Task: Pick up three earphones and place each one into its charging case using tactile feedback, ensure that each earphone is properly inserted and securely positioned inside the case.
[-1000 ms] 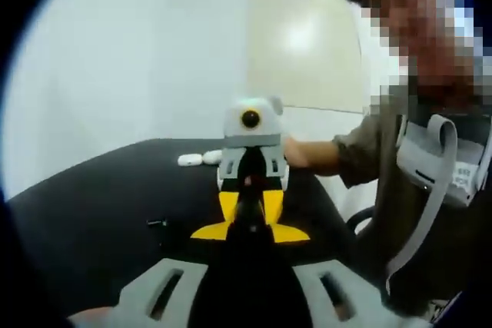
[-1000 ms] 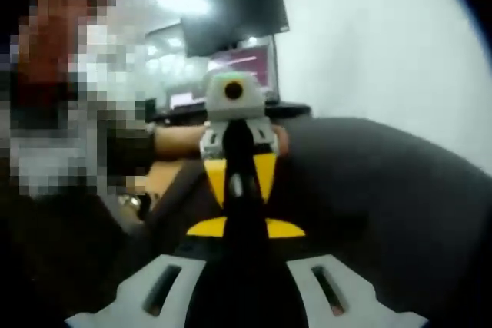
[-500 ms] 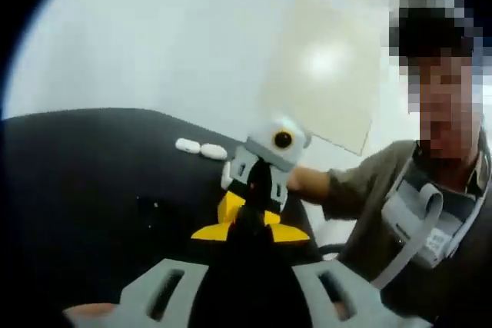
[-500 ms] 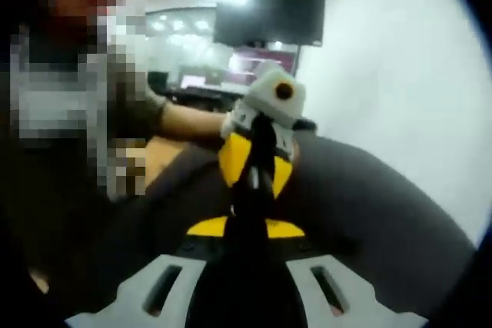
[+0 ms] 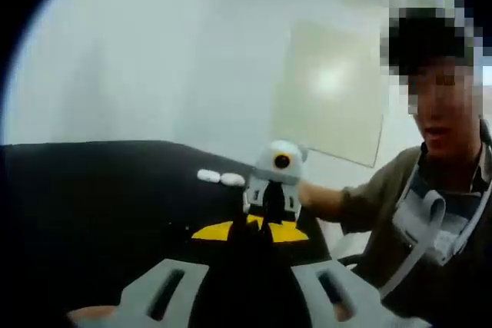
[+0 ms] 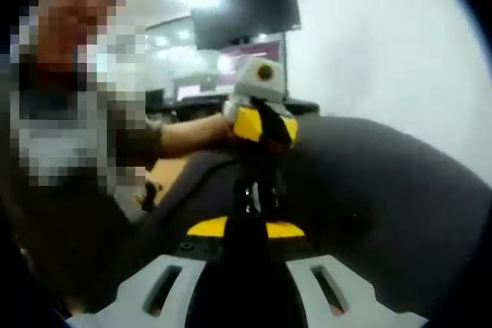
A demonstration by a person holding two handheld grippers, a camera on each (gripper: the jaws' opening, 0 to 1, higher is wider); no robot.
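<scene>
Fingers of both grippers pressed together, facing tip to tip; two white earphones (image 5: pixel 221 178) on black table (image 5: pixel 92 190).

Views face each other (close) over black table (image 5: pixel 92 190).

You have two small white oval things (image 5: pixel 221 178) lying side by side on the black table (image 5: pixel 92 190), touching or nearly so, near its far edge. They look like earphones or closed cases, but they are too small and blurred to tell which. They lie flat, well apart from your grippers, just left of the right gripper (image 5: pixel 270 203).
</scene>
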